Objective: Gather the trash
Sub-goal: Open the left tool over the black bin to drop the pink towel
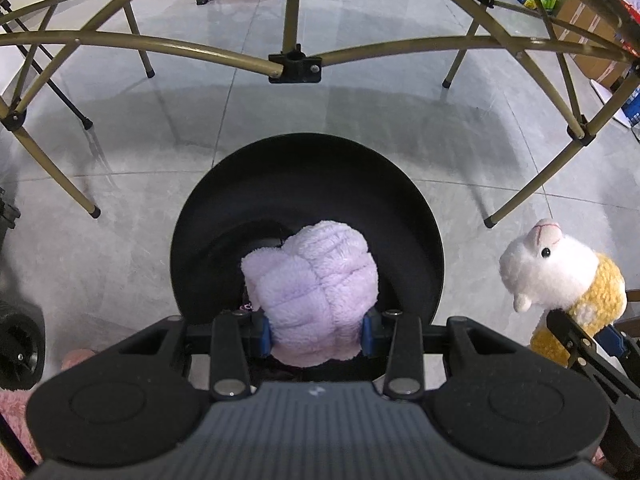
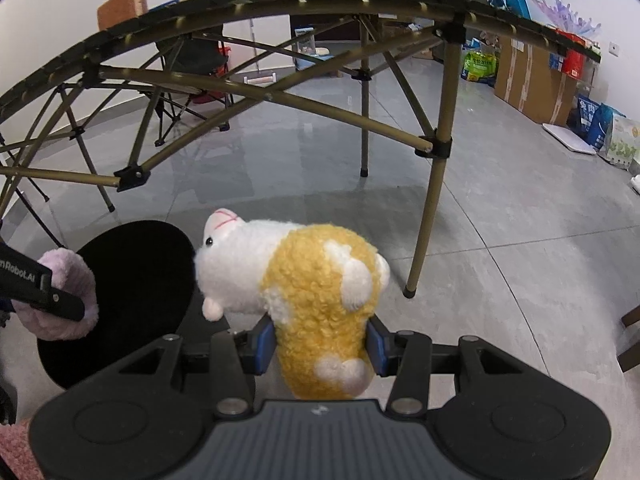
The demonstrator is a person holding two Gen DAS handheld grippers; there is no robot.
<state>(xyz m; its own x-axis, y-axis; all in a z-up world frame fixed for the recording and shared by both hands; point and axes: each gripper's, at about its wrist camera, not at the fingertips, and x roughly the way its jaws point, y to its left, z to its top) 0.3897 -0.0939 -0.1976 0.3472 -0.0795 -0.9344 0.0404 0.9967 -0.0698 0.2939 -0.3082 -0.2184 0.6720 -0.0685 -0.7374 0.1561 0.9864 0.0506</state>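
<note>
My left gripper (image 1: 316,334) is shut on a lilac plush toy (image 1: 316,280), its blue pads pressing both sides. The toy hangs over the mouth of a round black bin (image 1: 408,208) that stands on the grey tile floor. My right gripper (image 2: 322,342) is shut on a yellow and white plush alpaca (image 2: 320,288), which it holds above the floor just right of the bin (image 2: 140,272). In the left wrist view the alpaca (image 1: 560,276) shows at the right edge. In the right wrist view the lilac toy (image 2: 76,280) shows at the left with a black left gripper finger across it.
A folding table's gold metal frame (image 2: 280,92) with several legs (image 2: 424,236) spans the space beyond the bin. A folding chair (image 2: 188,64) stands at the back left; cardboard boxes (image 2: 532,80) and bags (image 2: 600,124) line the right wall. A black wheel (image 1: 20,352) is at the left edge.
</note>
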